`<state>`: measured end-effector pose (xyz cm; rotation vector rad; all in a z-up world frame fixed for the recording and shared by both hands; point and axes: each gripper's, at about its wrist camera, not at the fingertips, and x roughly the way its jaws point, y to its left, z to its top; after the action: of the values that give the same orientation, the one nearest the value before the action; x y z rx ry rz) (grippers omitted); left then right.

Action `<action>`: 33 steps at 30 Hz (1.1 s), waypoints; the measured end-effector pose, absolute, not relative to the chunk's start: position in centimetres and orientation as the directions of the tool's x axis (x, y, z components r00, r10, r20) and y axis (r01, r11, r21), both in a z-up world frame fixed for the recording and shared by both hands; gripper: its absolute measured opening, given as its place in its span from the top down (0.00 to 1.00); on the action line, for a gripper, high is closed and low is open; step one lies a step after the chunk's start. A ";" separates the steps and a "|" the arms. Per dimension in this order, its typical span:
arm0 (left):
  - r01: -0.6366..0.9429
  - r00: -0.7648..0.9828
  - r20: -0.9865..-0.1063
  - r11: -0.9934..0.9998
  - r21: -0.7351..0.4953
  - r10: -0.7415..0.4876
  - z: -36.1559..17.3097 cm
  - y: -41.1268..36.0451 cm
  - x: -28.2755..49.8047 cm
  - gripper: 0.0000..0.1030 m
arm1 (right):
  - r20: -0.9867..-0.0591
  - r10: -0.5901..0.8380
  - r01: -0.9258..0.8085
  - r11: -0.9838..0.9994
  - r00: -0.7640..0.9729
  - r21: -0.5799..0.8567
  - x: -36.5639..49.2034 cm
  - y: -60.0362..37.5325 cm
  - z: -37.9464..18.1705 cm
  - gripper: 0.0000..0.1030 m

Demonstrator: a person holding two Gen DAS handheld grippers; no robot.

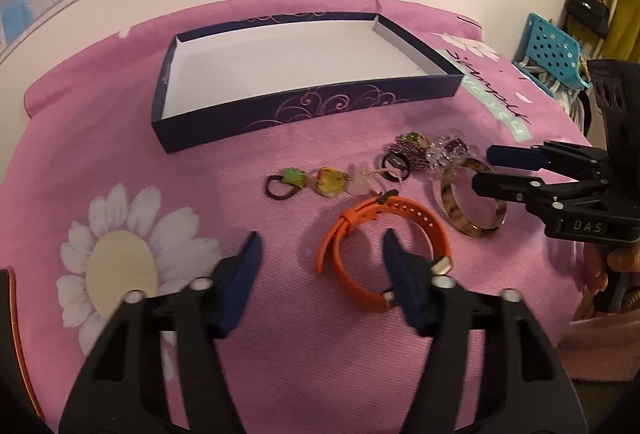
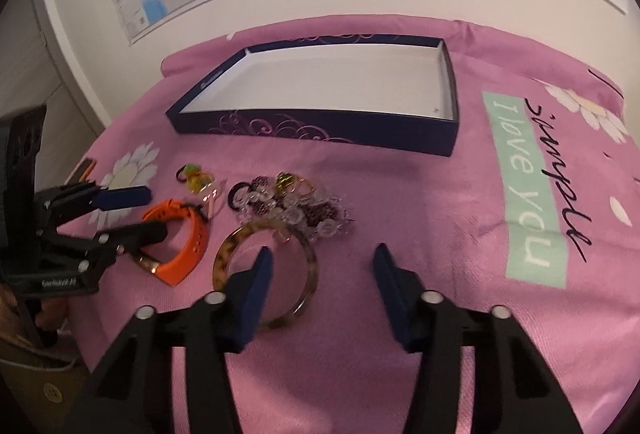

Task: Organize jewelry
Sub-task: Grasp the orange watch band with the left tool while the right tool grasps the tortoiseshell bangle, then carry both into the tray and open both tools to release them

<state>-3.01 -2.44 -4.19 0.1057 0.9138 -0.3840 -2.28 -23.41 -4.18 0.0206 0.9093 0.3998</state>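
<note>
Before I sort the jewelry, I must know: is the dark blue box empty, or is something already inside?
Empty. The box shows only its bare white floor in both views; all jewelry lies on the pink cloth.

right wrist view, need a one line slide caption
Right gripper open over a tortoiseshell bangle beside an orange strap, empty navy box behind.

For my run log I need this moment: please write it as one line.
left gripper: open, above orange watch band | right gripper: open, above tortoiseshell bangle | box: holds no jewelry | step: before first pick
</note>
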 end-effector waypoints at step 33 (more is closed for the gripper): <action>0.359 0.657 -0.688 0.930 -0.075 -0.308 4.0 0.7 7.7 0.90 | -0.633 0.449 -0.338 0.893 0.630 0.296 9.7 -24.8 2.5 0.94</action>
<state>7.66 0.70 3.96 0.0699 0.7663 -0.3782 9.67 -24.85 2.54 0.1541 0.7659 0.4526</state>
